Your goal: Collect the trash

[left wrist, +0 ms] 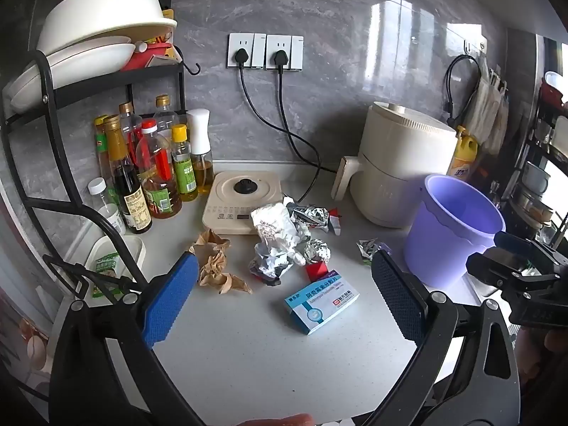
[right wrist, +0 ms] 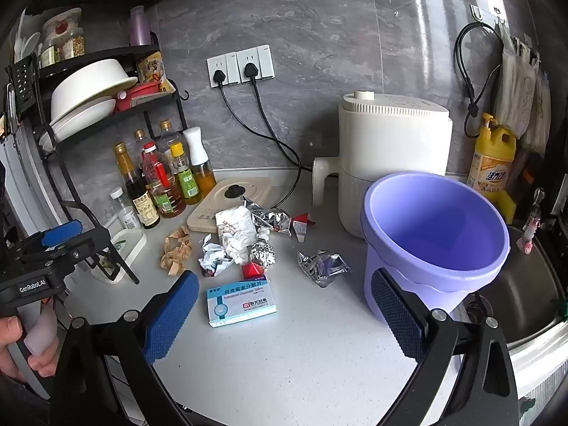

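The left claw (left wrist: 284,294) is hovering over the pale speckled worktop (left wrist: 248,355) with its blue-padded fingers (left wrist: 170,301) spread wide, nothing between them; just ahead of its left finger a crumpled brown paper wad (left wrist: 214,262) is lying; straight ahead, between the fingers, a blue-and-white cardboard medicine box (left wrist: 321,301) is lying flat, and beyond it a heap of crumpled white paper and silver foil (left wrist: 280,245) is resting against a beige square induction cooker (left wrist: 241,198); a small crushed foil scrap (left wrist: 367,248) is sitting just past its right finger, near the empty lilac plastic bucket (left wrist: 454,227). The right claw (right wrist: 284,309) is likewise gaping wide and holding nothing; the same box (right wrist: 241,301) is lying between its fingers, the foil scrap (right wrist: 323,266) is lying ahead, and the bucket (right wrist: 436,234) is standing directly behind its right finger (right wrist: 397,316), beside a steel sink (right wrist: 525,291).
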`<state>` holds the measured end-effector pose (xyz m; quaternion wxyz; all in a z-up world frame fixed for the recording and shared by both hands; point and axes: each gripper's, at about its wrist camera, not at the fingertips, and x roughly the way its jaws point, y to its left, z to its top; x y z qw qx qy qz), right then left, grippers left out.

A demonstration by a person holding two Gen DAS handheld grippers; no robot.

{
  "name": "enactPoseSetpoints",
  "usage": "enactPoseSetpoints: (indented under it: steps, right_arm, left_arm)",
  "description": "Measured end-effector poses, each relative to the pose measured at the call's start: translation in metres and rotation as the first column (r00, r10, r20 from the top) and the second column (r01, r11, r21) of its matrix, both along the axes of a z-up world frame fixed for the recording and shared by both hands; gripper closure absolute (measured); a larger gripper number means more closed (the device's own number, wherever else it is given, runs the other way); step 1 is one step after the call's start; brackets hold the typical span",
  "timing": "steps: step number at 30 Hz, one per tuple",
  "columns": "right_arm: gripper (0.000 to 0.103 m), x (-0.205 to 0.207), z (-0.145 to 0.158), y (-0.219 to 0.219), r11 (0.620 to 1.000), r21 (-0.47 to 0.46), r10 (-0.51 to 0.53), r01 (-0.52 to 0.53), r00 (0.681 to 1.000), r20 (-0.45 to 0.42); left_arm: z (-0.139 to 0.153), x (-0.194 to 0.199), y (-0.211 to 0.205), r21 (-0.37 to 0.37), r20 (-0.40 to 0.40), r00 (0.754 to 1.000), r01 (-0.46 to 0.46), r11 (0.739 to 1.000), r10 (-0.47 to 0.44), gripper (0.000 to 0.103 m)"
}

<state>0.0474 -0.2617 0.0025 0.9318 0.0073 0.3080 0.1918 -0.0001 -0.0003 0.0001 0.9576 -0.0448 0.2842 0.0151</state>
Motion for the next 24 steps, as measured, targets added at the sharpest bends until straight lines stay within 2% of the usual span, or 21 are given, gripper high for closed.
enactPoseSetpoints:
  steps: [15,24]
  right_arm:
    - [0.008,0.000,-0.004,-0.002,1.000,0.002,0.001,-0.001,1.000,0.008]
    - [0.008,-0.006,0.005,0.001,1.000,0.007,-0.006,0.006,1.000,0.021]
  left_arm:
    - [0.000,-0.002,-0.001,-0.004,0.007,1.000,0.009,1.000,-0.009,0.006]
    - [0.004,-0.004,0.001,-0.023,0.029,0.999,0.012,1.000,-0.012,0.006]
